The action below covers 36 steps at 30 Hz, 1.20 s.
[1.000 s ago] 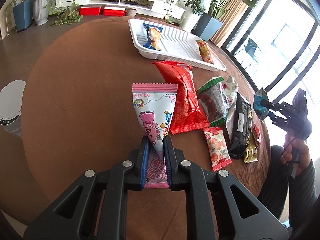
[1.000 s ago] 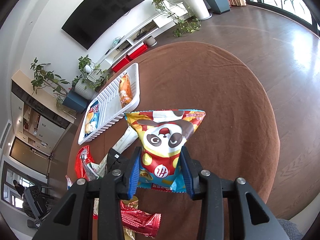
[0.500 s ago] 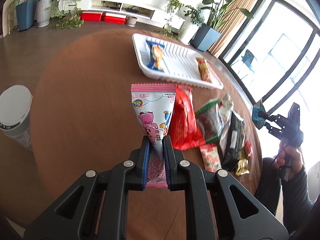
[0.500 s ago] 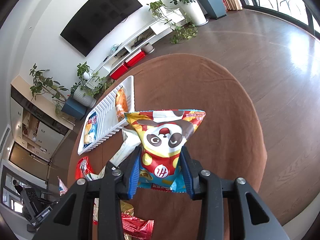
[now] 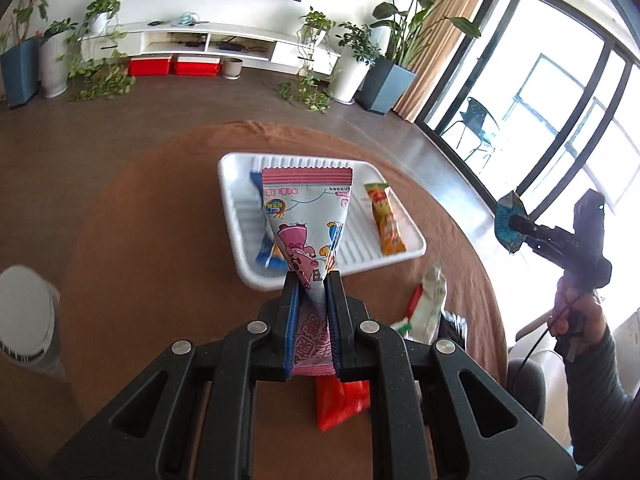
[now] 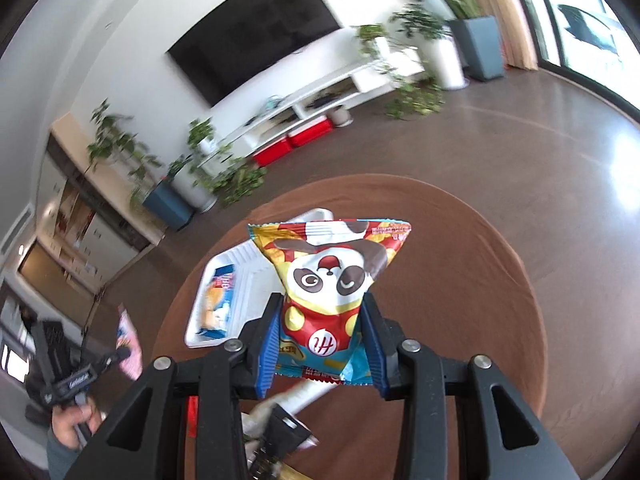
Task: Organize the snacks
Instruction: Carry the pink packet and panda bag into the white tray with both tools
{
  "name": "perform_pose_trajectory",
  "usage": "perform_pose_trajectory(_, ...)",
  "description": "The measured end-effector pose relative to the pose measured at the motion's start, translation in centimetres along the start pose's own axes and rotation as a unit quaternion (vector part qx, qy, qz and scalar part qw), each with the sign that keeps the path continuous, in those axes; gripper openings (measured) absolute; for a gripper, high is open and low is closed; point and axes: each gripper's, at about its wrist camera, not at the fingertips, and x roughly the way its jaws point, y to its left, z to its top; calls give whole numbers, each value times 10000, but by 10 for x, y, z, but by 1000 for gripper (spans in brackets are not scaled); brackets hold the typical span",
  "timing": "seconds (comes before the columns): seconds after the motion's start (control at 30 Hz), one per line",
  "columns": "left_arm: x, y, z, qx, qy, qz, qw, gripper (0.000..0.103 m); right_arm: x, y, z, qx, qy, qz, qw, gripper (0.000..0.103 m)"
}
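Observation:
My left gripper [image 5: 311,280] is shut on a pink pig-print snack bag [image 5: 307,216] and holds it in the air in front of the white tray [image 5: 236,208]. The tray holds a blue snack [image 5: 266,256] and an orange snack [image 5: 386,220]. My right gripper [image 6: 322,320] is shut on a panda-print snack bag [image 6: 332,268], held above the brown round table [image 6: 460,280]. The tray [image 6: 248,276] lies beyond it, to the left. The right gripper also shows at the right of the left wrist view [image 5: 516,224].
Loose snacks lie on the table near me: a red bag [image 5: 340,404], a white-green bag [image 5: 428,304] and a black pack [image 6: 276,440]. A white bin [image 5: 24,320] stands left of the table. Plants and a TV shelf line the far wall.
Both grippers have risen with their bags. The left one has moved toward the tray, which now sits right behind the pink bag. The right view has tilted up toward the room.

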Motion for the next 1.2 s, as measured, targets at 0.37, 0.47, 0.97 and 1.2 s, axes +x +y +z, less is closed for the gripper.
perform_pose_trajectory(0.37,94,-31,74,354,572,8,9977,11,107,85,43,-960,958,360,9901,40)
perform_pose_trajectory(0.47,121,-34,80,366,745,5,9965,11,137,85,40,-1000,1282,297,9862,40)
perform_pose_trajectory(0.97,199,-14,68,212,1196,296,9922,12,210,81,26,-1213,1846,-65,9753,40)
perform_pose_trajectory(1.2,215,-6,63,172,1302,375,9906,13,222,78,21,-1238,1939,-152,9731,40)
